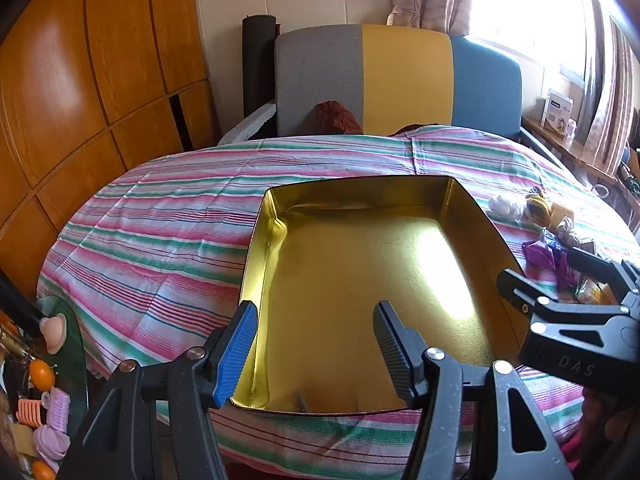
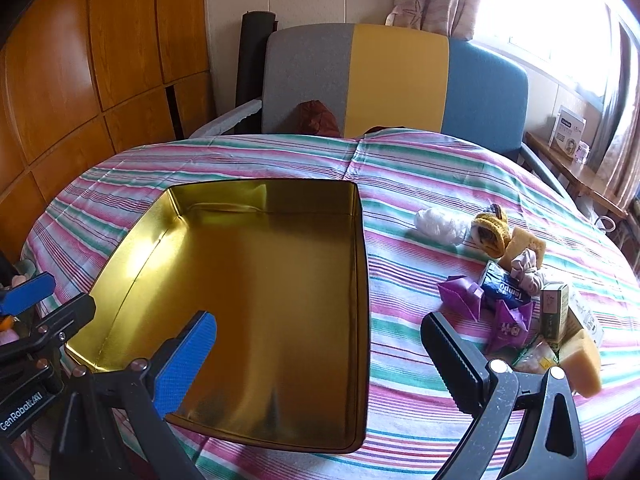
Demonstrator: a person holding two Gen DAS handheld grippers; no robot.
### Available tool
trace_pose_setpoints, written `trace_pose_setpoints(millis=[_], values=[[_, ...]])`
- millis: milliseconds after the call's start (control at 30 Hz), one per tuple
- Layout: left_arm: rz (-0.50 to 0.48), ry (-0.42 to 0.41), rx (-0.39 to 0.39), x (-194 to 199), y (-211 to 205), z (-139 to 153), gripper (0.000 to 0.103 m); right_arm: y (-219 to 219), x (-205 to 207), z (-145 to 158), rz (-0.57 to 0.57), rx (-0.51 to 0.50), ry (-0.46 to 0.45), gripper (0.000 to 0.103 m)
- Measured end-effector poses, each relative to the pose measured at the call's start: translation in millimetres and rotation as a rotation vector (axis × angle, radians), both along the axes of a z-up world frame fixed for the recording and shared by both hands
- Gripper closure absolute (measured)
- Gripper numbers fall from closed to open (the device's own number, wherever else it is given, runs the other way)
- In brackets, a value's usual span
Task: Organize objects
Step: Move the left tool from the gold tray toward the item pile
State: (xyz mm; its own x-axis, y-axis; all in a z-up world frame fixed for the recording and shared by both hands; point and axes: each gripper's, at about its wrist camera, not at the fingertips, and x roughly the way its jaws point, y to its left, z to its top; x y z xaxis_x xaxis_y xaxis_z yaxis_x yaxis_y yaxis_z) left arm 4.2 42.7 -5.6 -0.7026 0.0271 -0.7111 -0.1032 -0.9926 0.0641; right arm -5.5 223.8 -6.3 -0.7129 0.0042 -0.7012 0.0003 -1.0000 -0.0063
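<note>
Tin (image 2: 256, 300) sits empty ahead of both grippers' wide-open, unloaded fingers (image 1: 236, 354), ready for clutter (image 2: 508, 292) right of them.

Gold tin box (image 2: 248, 280) open, empty, flat on striped cloth — small items pile (image 2: 516, 280) well right.

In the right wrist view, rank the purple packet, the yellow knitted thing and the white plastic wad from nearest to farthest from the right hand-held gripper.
From the right hand-held gripper:
1. Purple packet, just ahead of the black finger, right of the gold tin.
2. Yellow knitted thing, farther back in the pile.
3. White plastic wad, beside it on the left, slightly farther; these two are nearly level.
</note>
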Motion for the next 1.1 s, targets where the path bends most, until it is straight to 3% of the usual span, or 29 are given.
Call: trace_pose_setpoints(millis=[433, 600, 667, 867, 1100], values=[[-0.064, -0.029, 0.022, -1.8, 14.0, -1.4, 0.042, 28.6, 0.0, 12.1, -0.046, -0.007, 0.017, 0.0], [-0.156, -0.085, 0.177, -3.8, 12.9, -0.7, 0.042, 57.3, -1.6, 22.2, -0.082, -0.033, 0.021, 0.0], [-0.193, -0.099, 0.221, -3.1, 17.2, -3.1, 0.042, 72.5, -1.3, 26.9, -0.11, -0.04, 0.027, 0.0], [-0.254, -0.145, 0.207, -1.3, 33.3, -11.1, 0.042, 134.1, -3.0, 36.2, -0.195, -0.066, 0.032, 0.0], [-0.307, -0.167, 0.223, -16.6, 50.7, 0.6, 0.036, 242.4, 6.4, 31.5, -0.434, -0.132, 0.074, 0.0]])
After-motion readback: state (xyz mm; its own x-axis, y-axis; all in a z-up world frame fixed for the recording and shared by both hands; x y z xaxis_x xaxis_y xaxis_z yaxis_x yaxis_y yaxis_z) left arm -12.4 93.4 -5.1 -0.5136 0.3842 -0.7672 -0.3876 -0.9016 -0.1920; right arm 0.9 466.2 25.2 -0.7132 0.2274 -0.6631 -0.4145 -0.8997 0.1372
